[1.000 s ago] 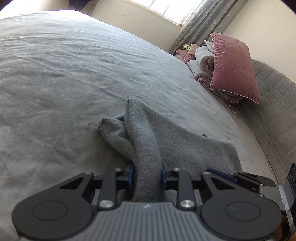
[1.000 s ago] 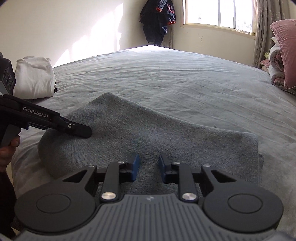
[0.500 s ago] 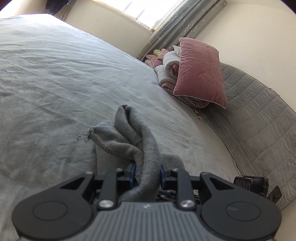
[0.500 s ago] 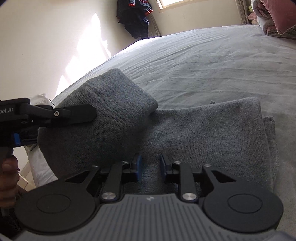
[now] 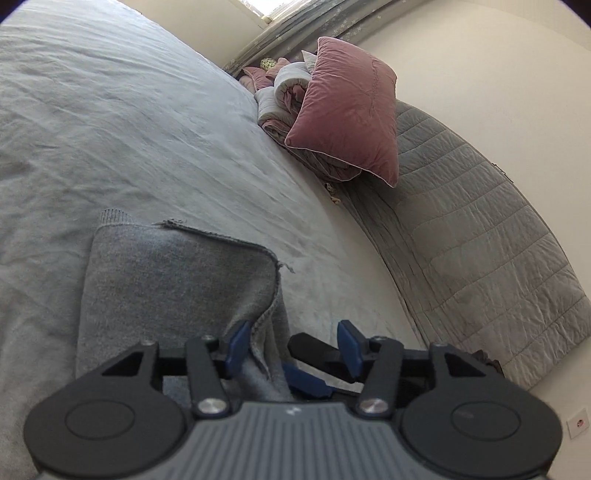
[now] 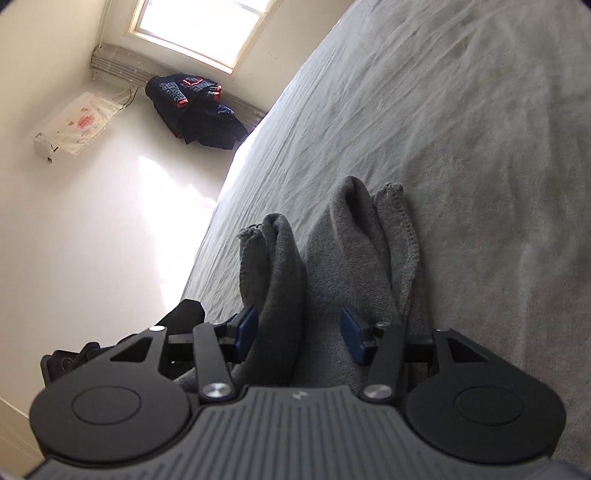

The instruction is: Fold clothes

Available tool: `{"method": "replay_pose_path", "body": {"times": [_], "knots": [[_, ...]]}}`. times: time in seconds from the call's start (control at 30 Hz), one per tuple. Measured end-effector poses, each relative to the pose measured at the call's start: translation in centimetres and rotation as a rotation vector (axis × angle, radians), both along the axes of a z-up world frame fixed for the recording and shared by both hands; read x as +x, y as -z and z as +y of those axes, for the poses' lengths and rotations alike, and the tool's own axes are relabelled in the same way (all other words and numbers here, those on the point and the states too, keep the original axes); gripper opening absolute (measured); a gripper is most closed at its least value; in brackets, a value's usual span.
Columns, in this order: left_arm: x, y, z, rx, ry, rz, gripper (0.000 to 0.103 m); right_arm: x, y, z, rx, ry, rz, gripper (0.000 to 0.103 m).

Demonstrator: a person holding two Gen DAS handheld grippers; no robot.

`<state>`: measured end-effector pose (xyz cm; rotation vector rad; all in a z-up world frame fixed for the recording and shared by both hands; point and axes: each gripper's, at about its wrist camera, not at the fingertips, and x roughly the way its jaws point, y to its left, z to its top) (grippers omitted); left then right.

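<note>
A grey knit garment point(image 5: 177, 280) lies folded on the grey bed sheet point(image 5: 110, 129). My left gripper point(image 5: 292, 347) stands open right over its near edge; a loose frayed hem hangs beside the left pad without being clamped. Between its jaws show a black finger and a blue pad of the right gripper point(image 5: 314, 363). In the right wrist view the garment point(image 6: 332, 258) stands up in thick bunched folds between the widely spread fingers of my right gripper point(image 6: 298, 334), which is open. Part of the black left gripper point(image 6: 184, 314) shows at the lower left.
A pink pillow point(image 5: 351, 114) leans on rolled bedding point(image 5: 284, 88) against the quilted grey headboard point(image 5: 480, 229). Dark clothes point(image 6: 192, 110) hang below a window point(image 6: 207, 29). The bed's edge point(image 6: 218, 206) drops off to the left of the garment.
My left gripper has opened and let go of the garment, which now lies folded over. The right gripper has opened wider and turned, with the garment's folds between its fingers.
</note>
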<state>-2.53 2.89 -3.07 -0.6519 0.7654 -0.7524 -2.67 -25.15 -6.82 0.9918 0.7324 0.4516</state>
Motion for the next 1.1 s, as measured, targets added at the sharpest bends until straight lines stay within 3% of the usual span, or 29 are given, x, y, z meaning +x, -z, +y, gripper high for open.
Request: {"method": "replay_pose_path", "body": {"times": [0.17, 0.4, 0.77, 0.97, 1.1], "knots": [[-0.5, -0.9, 1.3, -0.015, -0.015, -0.051, 0.064, -1.2, -0.7, -0.5, 0.022, 0.013, -0.004, 0.061], [-1.4, -2.2, 3.5, -0.007, -0.047, -0.135, 0.063, 0.6, -1.2, 0.8, -0.010, -0.022, -0.014, 0.062], [-3.2, -0.7, 6.0, 0.315, -0.088, -0.238, 0.063, 3.5, -1.8, 3.9, -0.110, -0.069, -0.026, 0.062], [-3.7, 1.1, 5.2, 0.427, -0.051, -0.256, 0.064, 4.6, -2.2, 4.9, -0.142, -0.079, -0.035, 0.063], [-4.1, 1.9, 3.5, 0.444, -0.041, -0.274, 0.064, 5.0, -2.5, 5.1, -0.144, -0.088, -0.043, 0.063]]}}
